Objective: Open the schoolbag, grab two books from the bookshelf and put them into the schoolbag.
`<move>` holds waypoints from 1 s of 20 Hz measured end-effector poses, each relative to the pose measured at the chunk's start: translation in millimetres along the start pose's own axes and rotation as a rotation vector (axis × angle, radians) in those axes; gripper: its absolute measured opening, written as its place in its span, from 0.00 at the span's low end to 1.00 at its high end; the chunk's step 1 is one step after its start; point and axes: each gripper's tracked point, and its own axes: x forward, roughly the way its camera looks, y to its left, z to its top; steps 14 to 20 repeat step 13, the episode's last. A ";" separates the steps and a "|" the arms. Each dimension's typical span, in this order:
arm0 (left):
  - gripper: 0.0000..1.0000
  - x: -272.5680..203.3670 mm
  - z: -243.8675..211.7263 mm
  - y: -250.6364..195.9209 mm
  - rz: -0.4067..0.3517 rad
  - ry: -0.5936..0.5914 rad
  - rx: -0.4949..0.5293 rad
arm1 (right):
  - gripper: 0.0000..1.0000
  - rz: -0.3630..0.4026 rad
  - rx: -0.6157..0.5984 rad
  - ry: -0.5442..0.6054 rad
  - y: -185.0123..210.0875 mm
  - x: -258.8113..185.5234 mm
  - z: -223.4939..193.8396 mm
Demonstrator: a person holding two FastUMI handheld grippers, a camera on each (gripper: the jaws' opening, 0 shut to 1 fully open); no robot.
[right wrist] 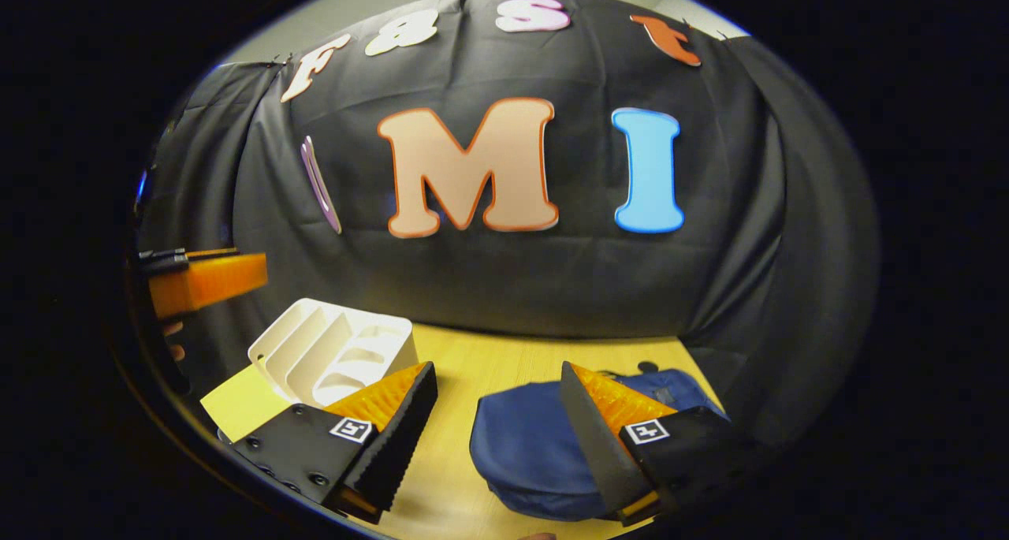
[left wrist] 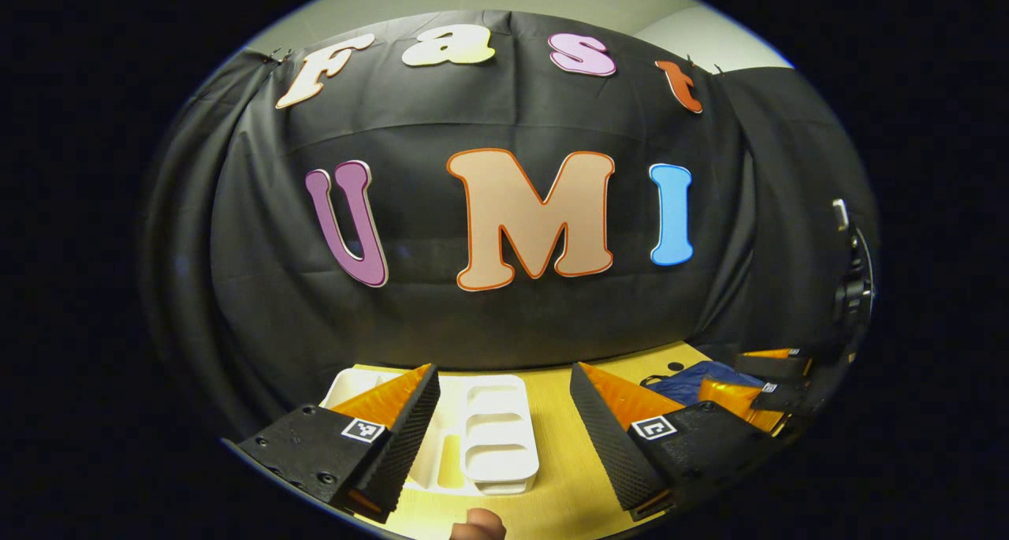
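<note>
Black cloth backs a yellow wooden table (right wrist: 489, 366). On it lies the blue schoolbag (right wrist: 528, 453), at about five o'clock in the right gripper view, apparently unopened. A white bookshelf (right wrist: 331, 351) sits at eight o'clock, with a yellow book (right wrist: 240, 402) just beside it. The right gripper (right wrist: 497, 437) hangs above the bag's near edge, jaws spread wide and empty. The left gripper (left wrist: 504, 437) is likewise agape over the shelf, holding nothing. Risk: soft fabric may bunch or drag when pulled, and a second book is not clearly discernible.
</note>
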 end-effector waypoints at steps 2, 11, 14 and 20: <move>0.97 -2.4 7.0 4.4 0.017 -0.016 -0.011 | 0.94 -0.016 -0.009 -0.067 -1.0 -7.9 31.7; 0.97 -4.4 30.0 9.5 0.034 -0.065 -0.015 | 0.96 -0.023 0.010 -0.224 0.7 -22.4 99.6; 0.96 -3.8 30.8 8.5 0.030 -0.064 -0.011 | 0.94 -0.021 0.009 -0.213 3.2 -21.1 92.4; 0.96 -3.8 30.8 8.5 0.030 -0.064 -0.011 | 0.94 -0.021 0.009 -0.213 3.2 -21.1 92.4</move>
